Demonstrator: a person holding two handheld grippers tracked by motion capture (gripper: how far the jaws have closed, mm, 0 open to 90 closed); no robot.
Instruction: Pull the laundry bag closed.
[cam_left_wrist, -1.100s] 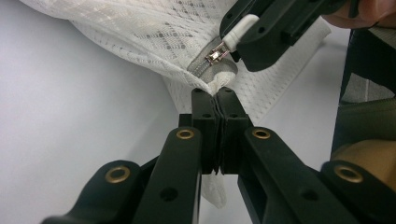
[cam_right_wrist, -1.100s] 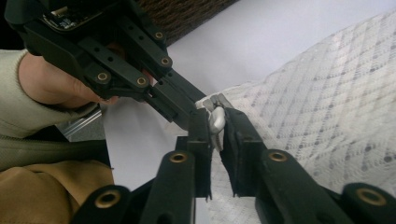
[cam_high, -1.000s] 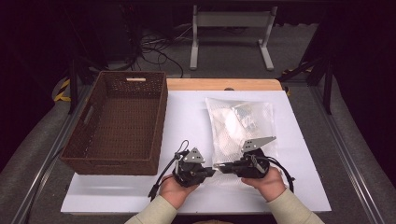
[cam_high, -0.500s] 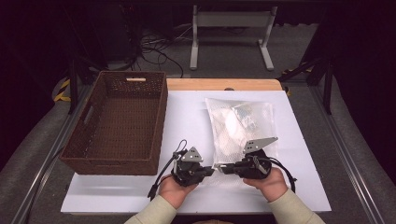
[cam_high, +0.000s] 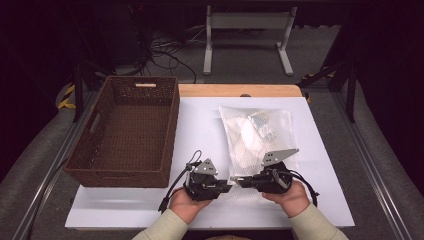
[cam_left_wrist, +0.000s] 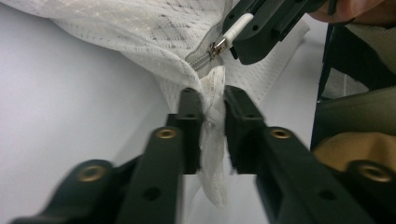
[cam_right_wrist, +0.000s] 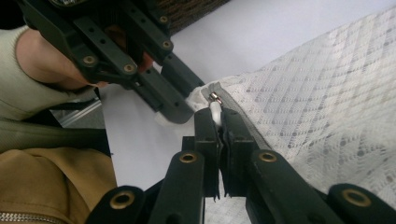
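A white mesh bag (cam_high: 255, 135) with pale items inside lies flat on the white table top (cam_high: 200, 125). Its near corner (cam_left_wrist: 212, 140) hangs between the jaws of my left gripper (cam_left_wrist: 214, 100), which have just been opening. A gap shows beside the fabric, so the pads no longer pinch it. My right gripper (cam_right_wrist: 217, 116) is shut on the white zipper pull (cam_right_wrist: 215, 108), next to the metal slider (cam_left_wrist: 215, 48) at the bag's edge. In the high view the left gripper (cam_high: 227, 187) and right gripper (cam_high: 236, 181) meet tip to tip at the bag's near-left corner.
A brown wicker basket (cam_high: 170, 125) with nothing inside it stands on the left of the table, close to my left hand. A wooden strip (cam_high: 235, 90) runs along the far edge. A metal stand (cam_high: 247, 30) and cables sit on the floor beyond.
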